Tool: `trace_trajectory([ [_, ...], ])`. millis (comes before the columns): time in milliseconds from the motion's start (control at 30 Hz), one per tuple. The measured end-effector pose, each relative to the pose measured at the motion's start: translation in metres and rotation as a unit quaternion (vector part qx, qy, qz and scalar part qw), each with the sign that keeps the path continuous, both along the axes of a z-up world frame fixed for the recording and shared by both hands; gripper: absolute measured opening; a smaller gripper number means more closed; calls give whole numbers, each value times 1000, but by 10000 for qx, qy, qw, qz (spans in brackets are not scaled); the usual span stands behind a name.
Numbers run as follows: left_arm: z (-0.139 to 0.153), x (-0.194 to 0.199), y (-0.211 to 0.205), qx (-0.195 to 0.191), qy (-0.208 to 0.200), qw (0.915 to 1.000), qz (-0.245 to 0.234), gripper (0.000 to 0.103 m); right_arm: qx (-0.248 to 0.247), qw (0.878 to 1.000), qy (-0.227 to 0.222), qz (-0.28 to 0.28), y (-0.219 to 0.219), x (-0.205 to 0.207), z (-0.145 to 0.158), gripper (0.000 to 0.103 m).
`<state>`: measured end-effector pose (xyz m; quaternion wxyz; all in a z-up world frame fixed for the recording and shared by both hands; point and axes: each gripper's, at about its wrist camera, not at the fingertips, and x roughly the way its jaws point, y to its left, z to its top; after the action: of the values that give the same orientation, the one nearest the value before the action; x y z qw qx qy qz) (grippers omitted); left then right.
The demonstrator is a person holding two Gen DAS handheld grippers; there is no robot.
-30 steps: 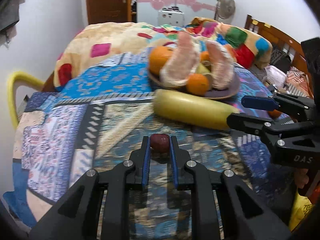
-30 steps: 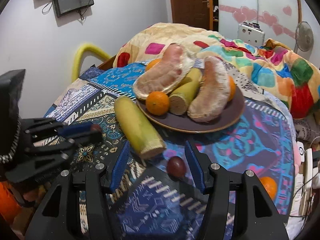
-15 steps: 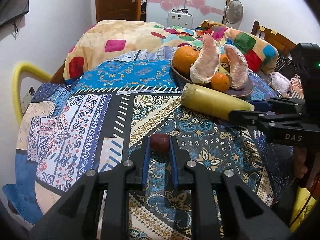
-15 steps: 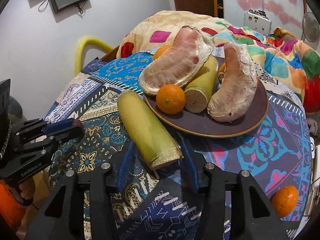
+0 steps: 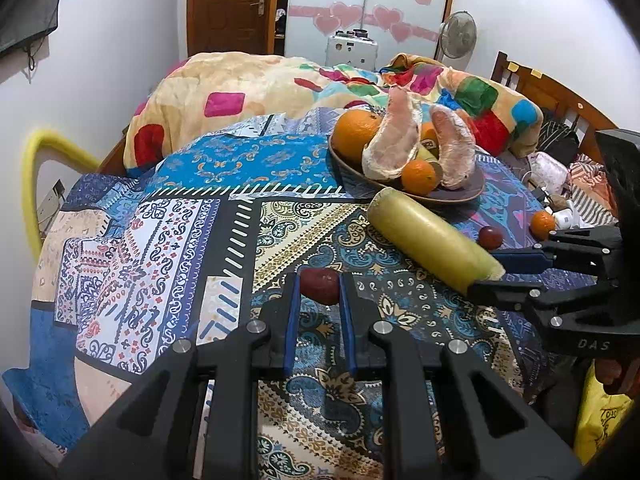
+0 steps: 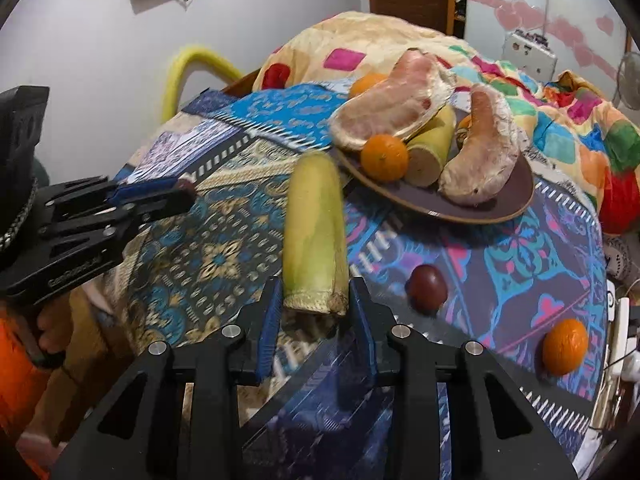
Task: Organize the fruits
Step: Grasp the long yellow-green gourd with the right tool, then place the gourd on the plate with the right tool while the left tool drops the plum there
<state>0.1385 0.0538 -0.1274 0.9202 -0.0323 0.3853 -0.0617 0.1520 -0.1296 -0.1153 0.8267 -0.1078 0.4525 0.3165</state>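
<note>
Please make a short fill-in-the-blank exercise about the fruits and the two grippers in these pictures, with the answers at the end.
1. The left gripper is shut on a small dark ____ fruit.
2. The right gripper clamps the cut end of the long ____ fruit.
3. The two peeled pomelo segments lie on the brown ____.
4. One loose ____ sits near the tablecloth's edge.

Answers: red; yellow-green; plate; orange

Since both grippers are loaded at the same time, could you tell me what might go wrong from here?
1. The right gripper pinches only the cut end of the long yellow-green fruit; lifted, the free length could droop or slip out.
2. The plate is already crowded, so adding it could nudge the small orange off the rim.
3. The left gripper holds a small dark red fruit at its fingertips; a jolt could drop it.
</note>
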Motion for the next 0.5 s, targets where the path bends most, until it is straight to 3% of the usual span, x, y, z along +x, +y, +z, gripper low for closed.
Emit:
trace_trajectory([
  [200,-1,1,1,-23,-14,10000,-24,19,37,9999,109,-9,9,20,5,38],
  [500,-7,8,8,-40,30,10000,4,19,-106,9997,229,-14,37,50,-8,36],
])
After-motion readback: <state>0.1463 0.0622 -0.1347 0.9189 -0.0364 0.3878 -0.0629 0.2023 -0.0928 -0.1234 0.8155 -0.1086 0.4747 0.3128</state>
